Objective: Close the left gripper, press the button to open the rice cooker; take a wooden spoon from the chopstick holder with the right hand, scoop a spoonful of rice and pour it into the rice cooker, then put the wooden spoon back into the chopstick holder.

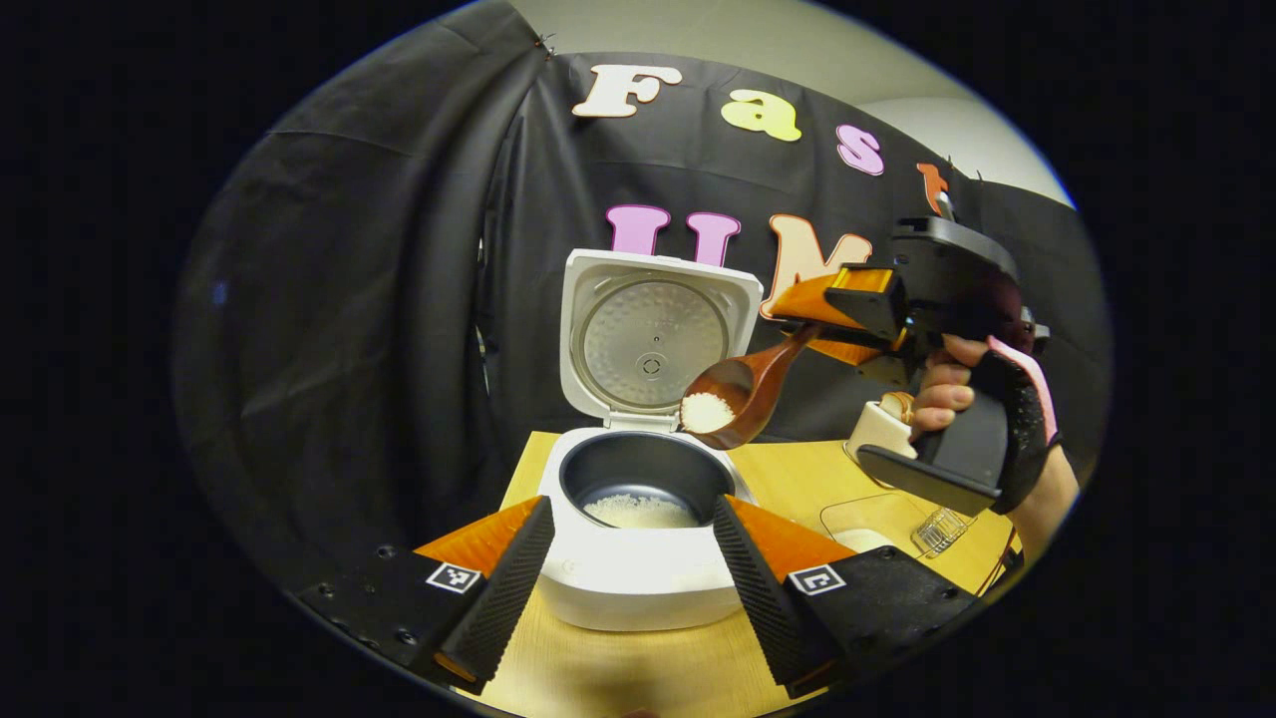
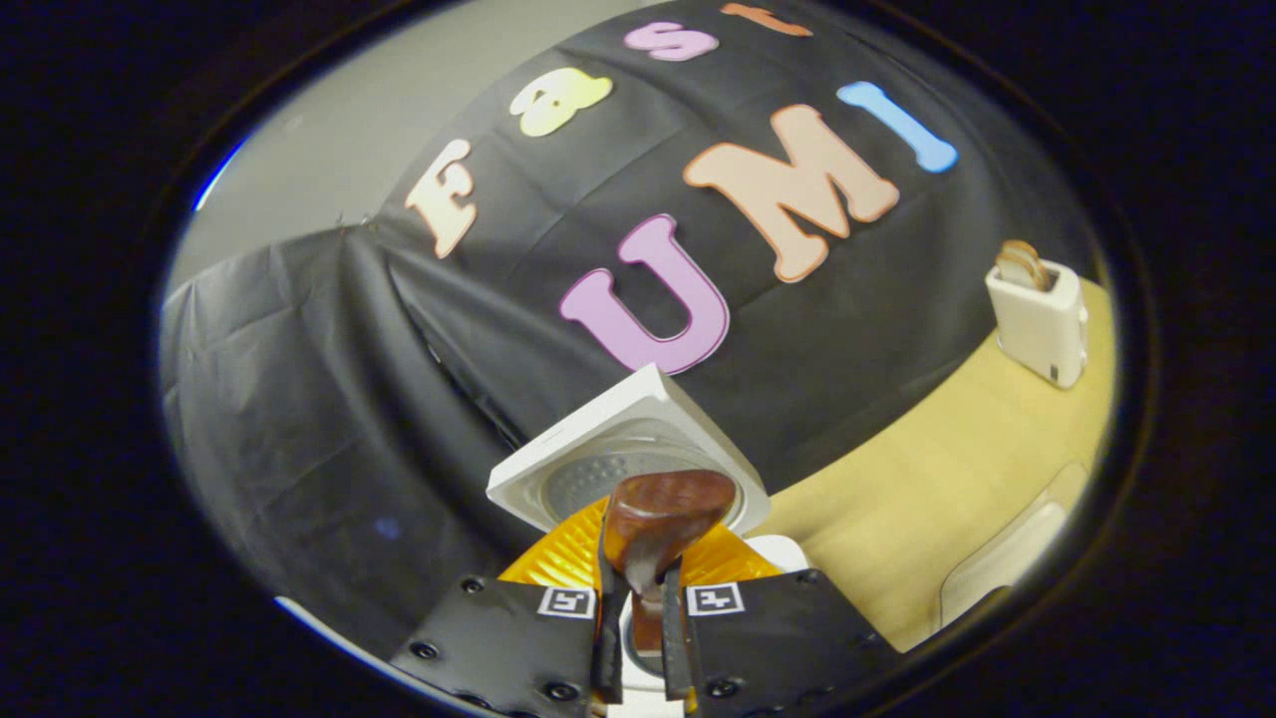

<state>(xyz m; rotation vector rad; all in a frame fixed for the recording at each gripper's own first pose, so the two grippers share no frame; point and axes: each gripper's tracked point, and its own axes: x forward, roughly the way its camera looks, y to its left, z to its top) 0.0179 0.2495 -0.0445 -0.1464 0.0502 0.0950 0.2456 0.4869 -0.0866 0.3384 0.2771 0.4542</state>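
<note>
Rice [image 1: 707,411] sits heaped in the bowl of the wooden spoon [image 1: 750,389], and we judge the coming move to turn on one thing: that bowl hangs above and just to the right of the open pot [image 1: 643,479] as the left gripper view shows it, near its far right rim, so the load has to travel a little leftward and down before it tips. The spoon's long axis runs from the bowl up and to the right into the right gripper [image 1: 847,314], whose fingers are pinched on the handle; in the right gripper view we see the two fingers pressed against the handle with the back of the bowl ahead of them. The right hand [image 1: 942,384] is plainly the nearer one to the pour. Our left gripper [image 1: 633,568] hangs in front of the rice cooker [image 1: 638,573], fingers spread wide to either side of the body and gripping nothing. The lid [image 1: 653,334] stands upright behind the pot, which already has some rice on its bottom. Everything rests on a pale wooden table [image 1: 797,469], with a small white holder [image 2: 1039,314] farther right and the black cloth wall behind.
</note>
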